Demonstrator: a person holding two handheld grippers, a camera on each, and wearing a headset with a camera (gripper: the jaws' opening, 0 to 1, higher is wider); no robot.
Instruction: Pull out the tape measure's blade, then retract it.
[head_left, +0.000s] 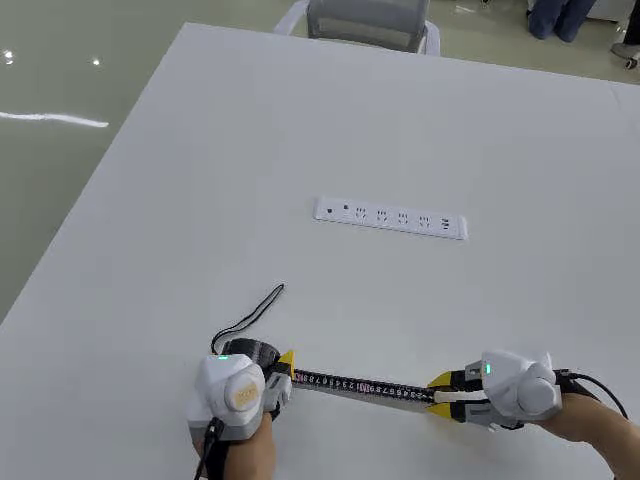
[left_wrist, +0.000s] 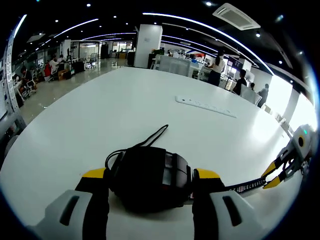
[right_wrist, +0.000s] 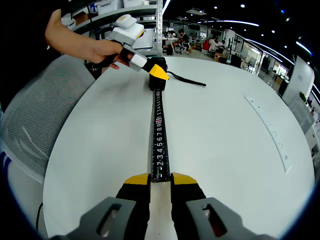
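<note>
The blade (right_wrist: 159, 140) stretched between both grippers
The left gripper (left_wrist: 150, 175) clamps the tape measure's black case (head_left: 250, 349) on the table (head_left: 300, 150); the right gripper (right_wrist: 160, 179) pinches the blade tip. The blade looks thin and springy: better to grip its end flat.

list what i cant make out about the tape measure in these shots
Blade hook: right gripper view, pinched out of sight between the right tongs, which are shut on the blade.
Case sides: left gripper view, covered by the left tongs, which clamp the tape measure case.
Blade numerals: head view, too small to read.
Case mouth where the blade exits: right gripper view, behind a yellow tip of the left tongs.
</note>
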